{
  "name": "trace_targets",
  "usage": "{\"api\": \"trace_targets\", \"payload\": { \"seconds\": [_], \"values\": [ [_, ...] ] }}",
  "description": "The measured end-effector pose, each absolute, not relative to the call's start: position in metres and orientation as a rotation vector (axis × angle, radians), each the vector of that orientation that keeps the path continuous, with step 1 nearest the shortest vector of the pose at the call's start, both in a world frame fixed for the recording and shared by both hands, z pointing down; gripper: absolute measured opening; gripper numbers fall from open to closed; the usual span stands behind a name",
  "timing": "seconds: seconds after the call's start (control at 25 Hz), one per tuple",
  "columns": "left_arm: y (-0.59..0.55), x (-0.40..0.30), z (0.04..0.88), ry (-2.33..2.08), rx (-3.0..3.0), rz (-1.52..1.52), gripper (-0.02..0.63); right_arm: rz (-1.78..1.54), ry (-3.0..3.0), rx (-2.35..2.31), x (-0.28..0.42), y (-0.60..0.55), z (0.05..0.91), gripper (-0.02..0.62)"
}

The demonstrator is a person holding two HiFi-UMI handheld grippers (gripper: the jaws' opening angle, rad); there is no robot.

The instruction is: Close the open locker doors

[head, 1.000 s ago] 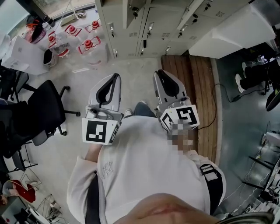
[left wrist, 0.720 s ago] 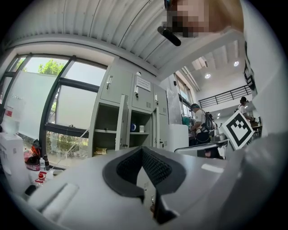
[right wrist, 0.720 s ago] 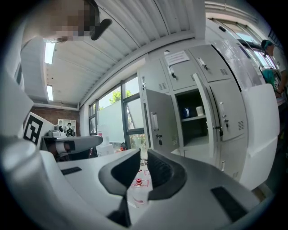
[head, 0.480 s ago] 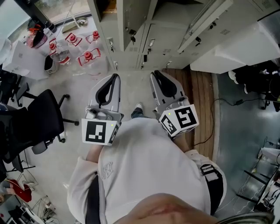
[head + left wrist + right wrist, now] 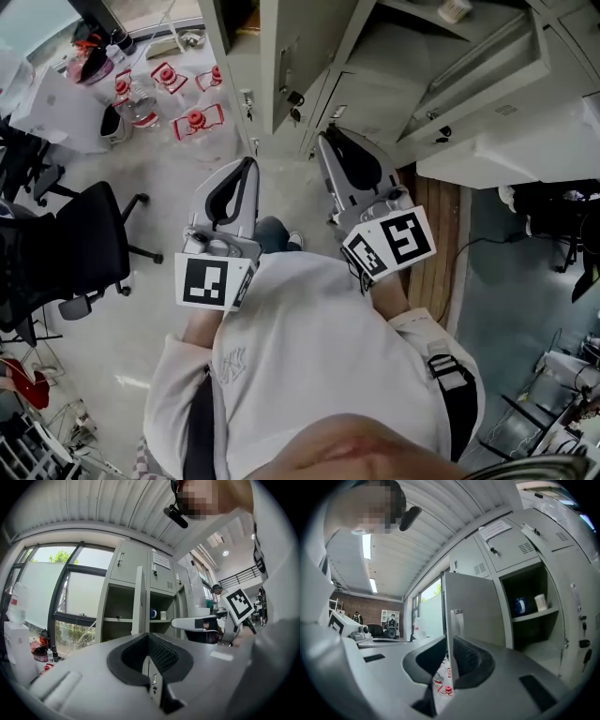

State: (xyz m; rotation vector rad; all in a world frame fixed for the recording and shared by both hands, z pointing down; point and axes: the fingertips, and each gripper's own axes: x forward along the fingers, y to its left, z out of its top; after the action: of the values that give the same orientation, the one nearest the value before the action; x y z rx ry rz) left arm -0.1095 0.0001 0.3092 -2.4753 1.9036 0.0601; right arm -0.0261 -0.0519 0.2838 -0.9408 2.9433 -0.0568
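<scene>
A bank of grey lockers (image 5: pixel 375 84) runs along the top of the head view. One open door (image 5: pixel 286 56) juts out toward me, and a second open door (image 5: pixel 478 75) swings out further right. My left gripper (image 5: pixel 246 165) is held low, below and left of the first door, shut and empty. My right gripper (image 5: pixel 330 139) points at the locker fronts just right of that door, also shut and empty. The open door (image 5: pixel 471 606) stands edge-on ahead in the right gripper view, beside a shelf with a blue mug (image 5: pixel 521 605).
A black office chair (image 5: pixel 84 248) stands at the left. Water bottles with red caps (image 5: pixel 192 122) lie on the floor by the lockers' left end. A wooden platform (image 5: pixel 436 244) runs along the lockers at the right. My own foot (image 5: pixel 277 236) shows below the grippers.
The lockers have come closer and fill more of the top of the head view. Both grippers sit nearer the open door, the right one almost at the locker fronts.
</scene>
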Motion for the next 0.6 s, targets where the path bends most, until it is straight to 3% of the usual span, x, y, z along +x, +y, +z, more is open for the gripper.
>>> {"api": "trace_targets", "payload": {
  "seconds": [0.6],
  "values": [
    [-0.082,-0.203,0.299,1.838,-2.501,0.043,0.002,-0.131,2.946,-0.828,-0.098,-0.113,0.274,0.051]
  ]
}}
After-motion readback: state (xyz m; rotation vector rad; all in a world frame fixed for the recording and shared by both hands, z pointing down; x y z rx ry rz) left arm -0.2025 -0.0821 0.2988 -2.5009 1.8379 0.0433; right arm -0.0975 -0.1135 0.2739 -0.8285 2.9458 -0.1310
